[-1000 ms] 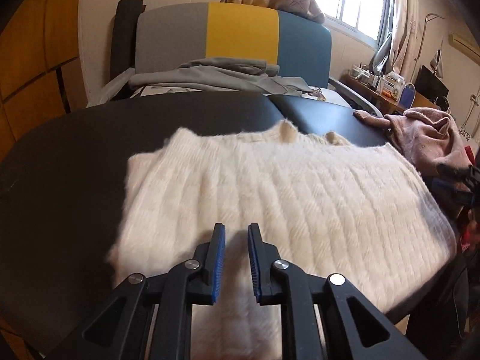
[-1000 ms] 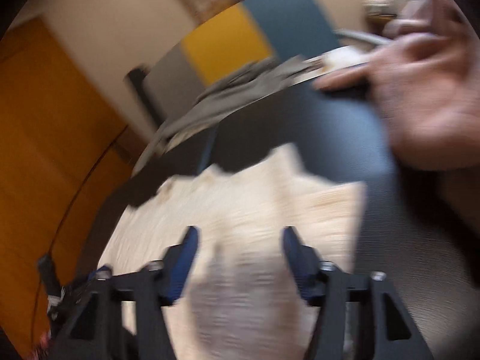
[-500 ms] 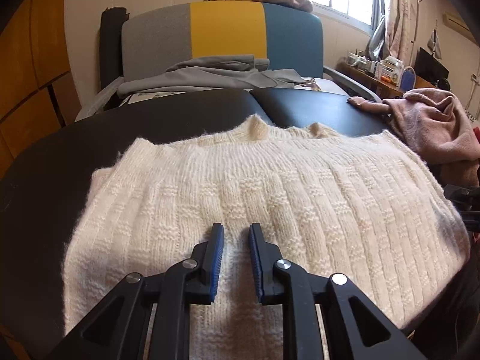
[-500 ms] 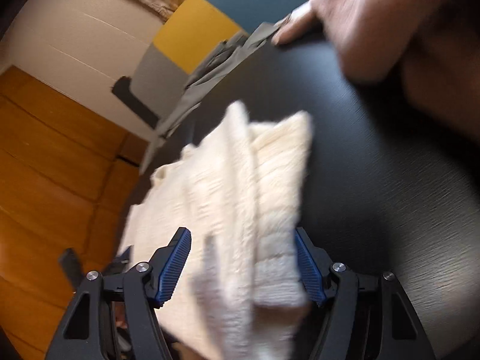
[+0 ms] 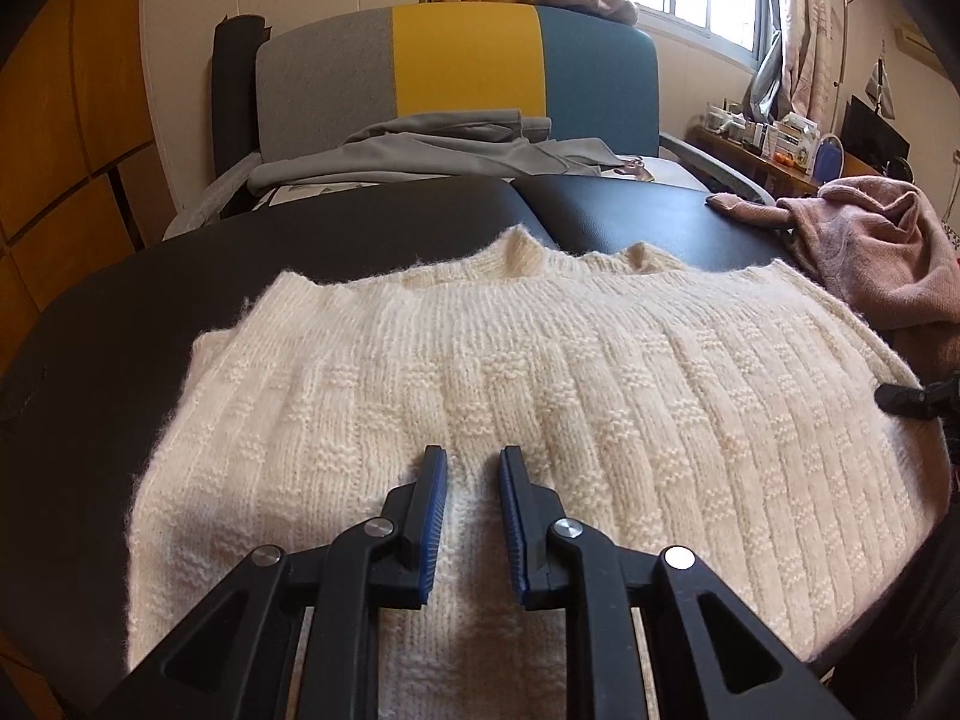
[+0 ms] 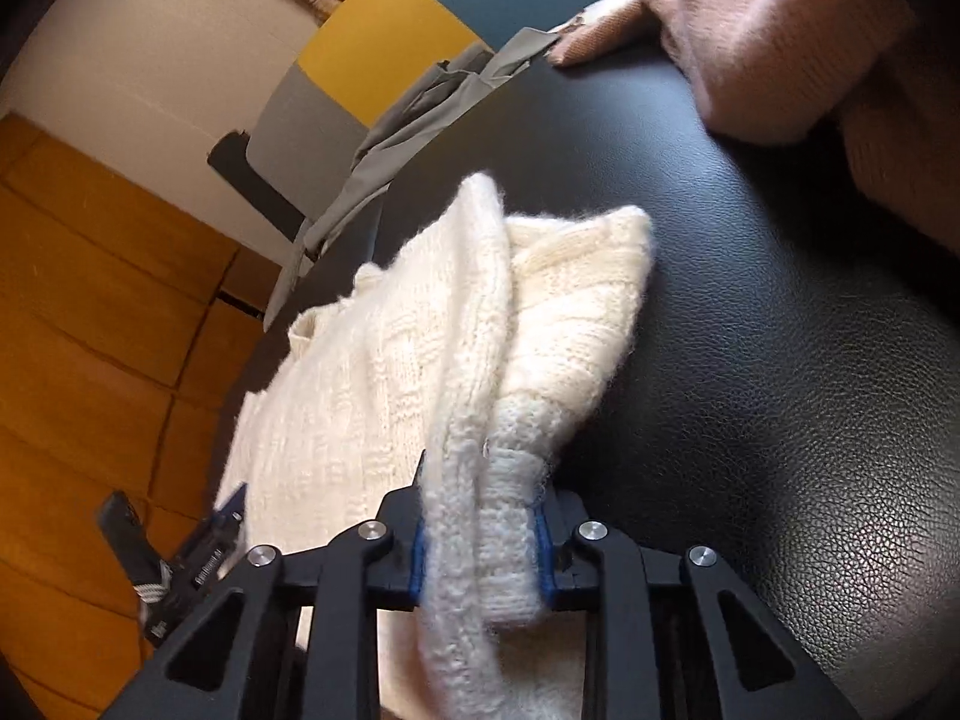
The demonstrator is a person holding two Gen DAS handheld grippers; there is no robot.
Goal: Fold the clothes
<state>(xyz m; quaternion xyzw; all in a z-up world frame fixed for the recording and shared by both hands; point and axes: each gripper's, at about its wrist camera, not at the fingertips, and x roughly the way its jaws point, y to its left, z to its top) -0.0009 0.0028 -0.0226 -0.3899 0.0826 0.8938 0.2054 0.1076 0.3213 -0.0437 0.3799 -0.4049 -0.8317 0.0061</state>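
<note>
Half a second ago the right gripper's (image 6: 480,531) fingers stood spread either side of the cream knit sweater's (image 5: 528,396) edge; now they are pressed in on a bunched roll of that edge, pinching it firmly between the blue pads. The sweater lies flat across the near half of the black leather-textured counter (image 6: 780,360), its ribbed body reaching toward the counter's near edge and its neckline pointing to the far edge. The gripped part seems to be a sleeve or side edge on the sweater's right, already folded over itself. The left gripper (image 5: 473,513) hovers just over the middle of the sweater near the hem, its fingers slightly apart and holding nothing.

To do this fold well, the right gripper should probably carry the pinched edge up and across toward the sweater's centre line, low enough that the thick knit does not drag the rest along. The left gripper could press down on the body to anchor it. Release should come only once the edge lies straight, since bulky wool tends to spring back.

At the counter's far right corner a pink garment (image 5: 870,252) lies heaped. Beyond the far edge a grey garment (image 5: 432,150) is draped on a grey, yellow and blue chair (image 5: 462,60).
</note>
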